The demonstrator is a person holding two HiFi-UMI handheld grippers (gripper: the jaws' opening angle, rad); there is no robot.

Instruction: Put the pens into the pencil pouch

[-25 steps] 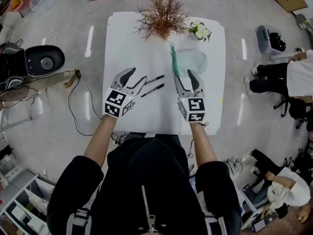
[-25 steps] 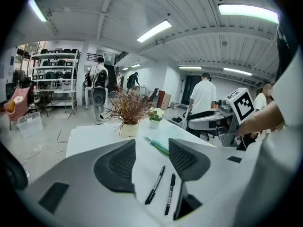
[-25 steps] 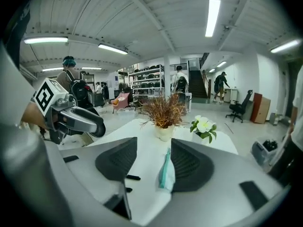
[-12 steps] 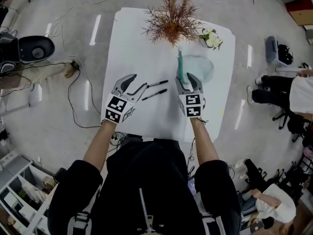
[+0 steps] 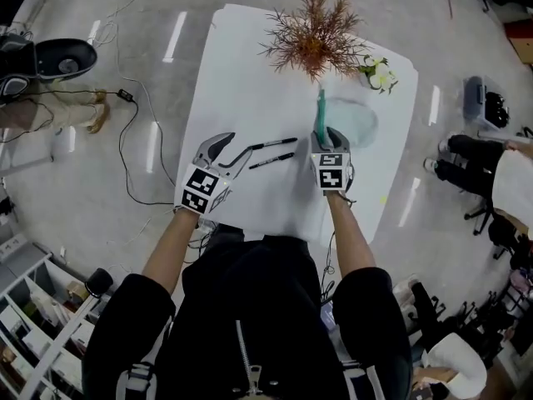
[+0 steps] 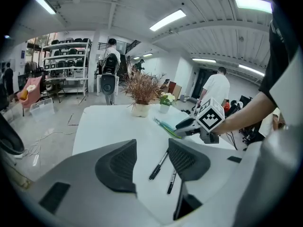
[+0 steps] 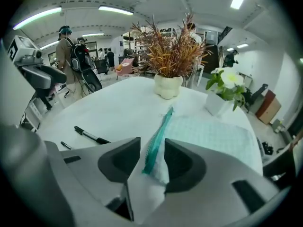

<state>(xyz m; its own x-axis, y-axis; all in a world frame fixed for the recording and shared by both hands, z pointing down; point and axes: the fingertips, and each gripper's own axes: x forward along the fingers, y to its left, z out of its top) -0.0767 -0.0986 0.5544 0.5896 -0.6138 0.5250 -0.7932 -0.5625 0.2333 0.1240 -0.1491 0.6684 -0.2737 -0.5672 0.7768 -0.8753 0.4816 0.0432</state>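
Pens (image 6: 159, 165), light, stiff and slick, lie on the table (image 5: 250, 73) ahead of our left gripper (image 6: 151, 151), jaws wide and empty, so we'd pinch mid-barrel; right gripper (image 7: 152, 161), jaws just closing, straddles the limp pouch (image 5: 354, 122) at its zipper edge.

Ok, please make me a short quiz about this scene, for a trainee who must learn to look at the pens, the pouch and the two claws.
1. How many pens lie on the white table? A) one B) two C) four
2. True or false: the left claw grips a pen.
3. What stands between the jaws of the right claw?
Key: 1 B. 2 False: its jaws are open and grip nothing; the pens lie on the table beyond them. 3 The teal zipper end of the pouch; the jaws have just been closing around it, but do not seem to press on it yet.
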